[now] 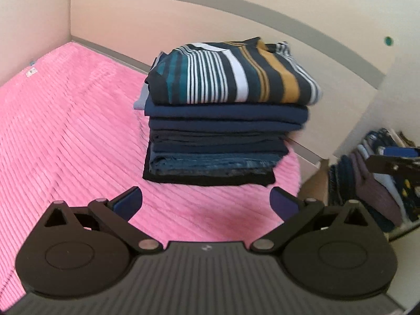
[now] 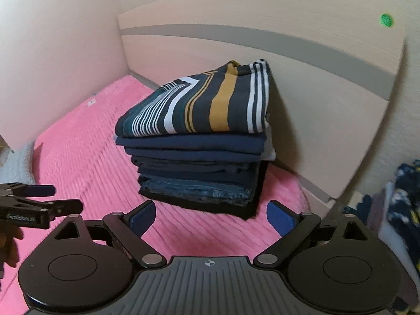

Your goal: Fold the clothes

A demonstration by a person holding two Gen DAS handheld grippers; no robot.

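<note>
Both grippers are nearest to the cameras & both released: left gripper (image 1: 206, 203) has its jaws spread wide w/ nothing between them; right gripper (image 2: 210, 216) the same, only pink blanket (image 1: 65, 131) showing in the gap; stack of folded clothes (image 1: 220, 136) sits on the blanket just ahead of both, near the headboard (image 2: 315, 120), striped shirt (image 2: 204, 105) on top, plain navy & denim pieces under it; I judge the stack soft & light per piece but heavy as a whole, so it can slump or slide if pushed at one side; better to take a garment at a folded edge, w/ one gripper at each corner; left view shows a pile of clothes (image 1: 378, 173) at the right, probably not yet folded, tho blur makes it unsure; right view shows only a bit of this pile, but it shows a hand (image 2: 9, 246) under the left gripper, which the left view does not
</note>
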